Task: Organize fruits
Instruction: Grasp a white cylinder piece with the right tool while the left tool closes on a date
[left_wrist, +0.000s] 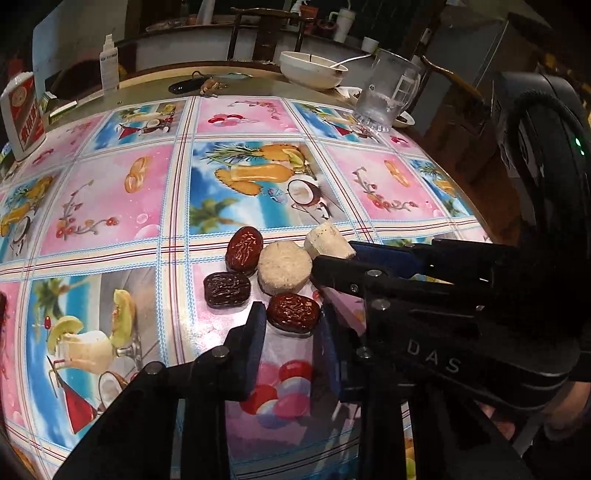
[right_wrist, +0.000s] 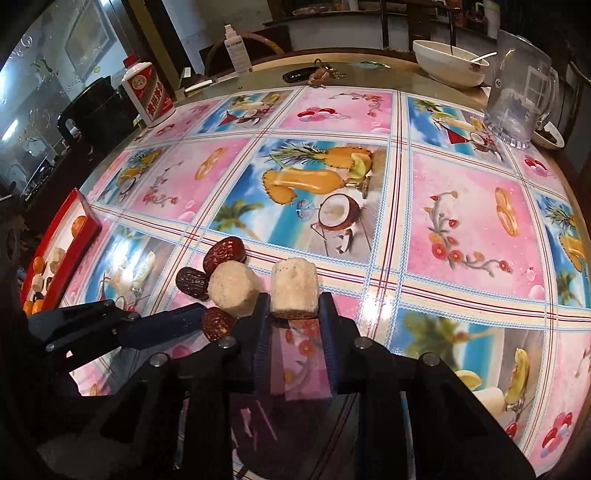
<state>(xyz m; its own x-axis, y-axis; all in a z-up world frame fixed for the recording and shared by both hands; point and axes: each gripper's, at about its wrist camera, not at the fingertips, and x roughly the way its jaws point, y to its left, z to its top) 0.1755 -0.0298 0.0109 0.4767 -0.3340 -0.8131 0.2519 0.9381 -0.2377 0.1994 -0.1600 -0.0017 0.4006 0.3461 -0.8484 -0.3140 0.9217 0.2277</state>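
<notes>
A small pile of fruit pieces lies on the fruit-print tablecloth (left_wrist: 110, 192). A wrinkled red date (left_wrist: 293, 312) sits between the tips of my left gripper (left_wrist: 291, 325), whose fingers press its two sides. My right gripper (right_wrist: 294, 314) is shut on a pale cylinder piece (right_wrist: 293, 288), which also shows in the left wrist view as the pale cylinder piece (left_wrist: 328, 242). A pale round disc (left_wrist: 282, 271), a red date (left_wrist: 243, 251) and a dark date (left_wrist: 226, 290) lie loose just beyond. The right gripper (left_wrist: 343, 258) reaches in from the right, close beside my left one.
A red tray (right_wrist: 79, 243) with several small fruits stands at the table's left edge. Farther back are a white bottle with a red label (right_wrist: 147, 92), a spray bottle (right_wrist: 234, 44), a white bowl with a spoon (right_wrist: 448, 66) and a clear glass mug (right_wrist: 517, 96).
</notes>
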